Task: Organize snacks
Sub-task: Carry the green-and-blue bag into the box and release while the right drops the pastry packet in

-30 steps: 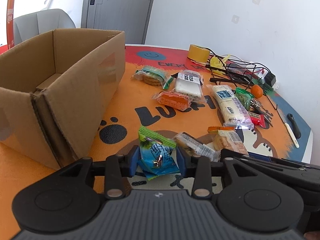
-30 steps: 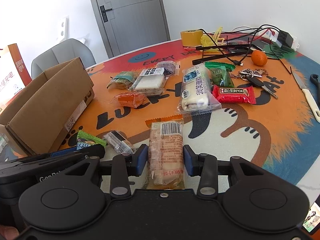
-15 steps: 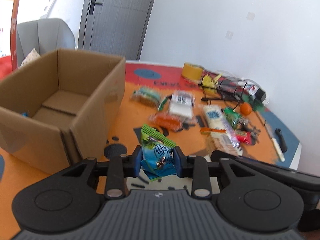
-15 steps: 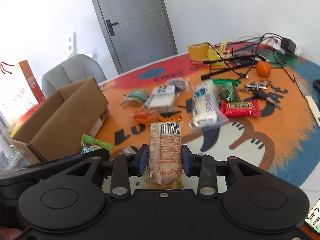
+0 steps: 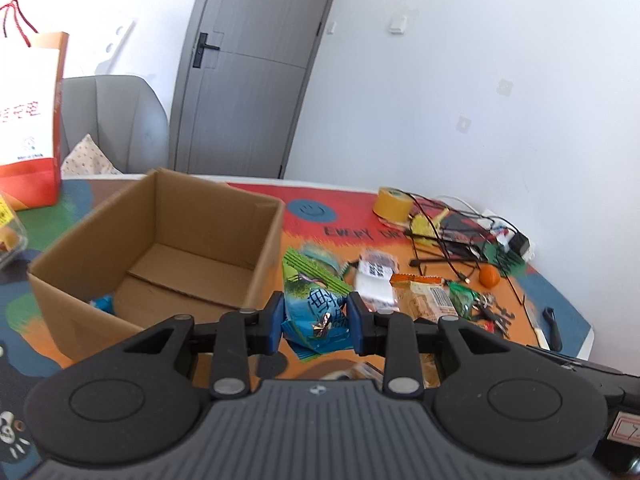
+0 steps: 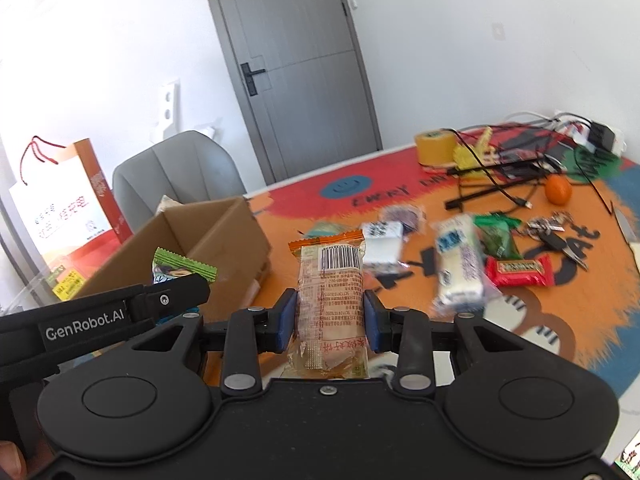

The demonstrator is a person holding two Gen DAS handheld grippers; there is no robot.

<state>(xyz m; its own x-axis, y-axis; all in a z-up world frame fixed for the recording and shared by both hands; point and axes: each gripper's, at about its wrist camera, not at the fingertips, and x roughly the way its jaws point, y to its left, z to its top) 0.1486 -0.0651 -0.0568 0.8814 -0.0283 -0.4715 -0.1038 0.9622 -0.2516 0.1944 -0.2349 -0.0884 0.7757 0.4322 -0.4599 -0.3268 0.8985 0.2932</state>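
The left tongs are clamped on a blue snack packet with a green crimped top, and the right tongs are clamped on a long clear-wrapped biscuit bar with an orange top edge and a barcode. A second ago both packets sat low at the tabletop; now both hang clear of it, with the view looking down across the surface, so both pickups appear complete and the carry toward the box is under way. In the left wrist view the cardboard box has come from the side of the frame to just left of the blue packet, its open top now showing.

The box is nearly bare: flat bottom flaps, with a small blue item at the near inner corner, too small to identify. Next, each packet probably needs lifting over the box's near wall before release.

Loose snacks are left on the tabletop beyond: a white bar in clear wrap, a red bar, a green packet and a small white pack. Keys, an orange, cables and a yellow tape roll lie further off.
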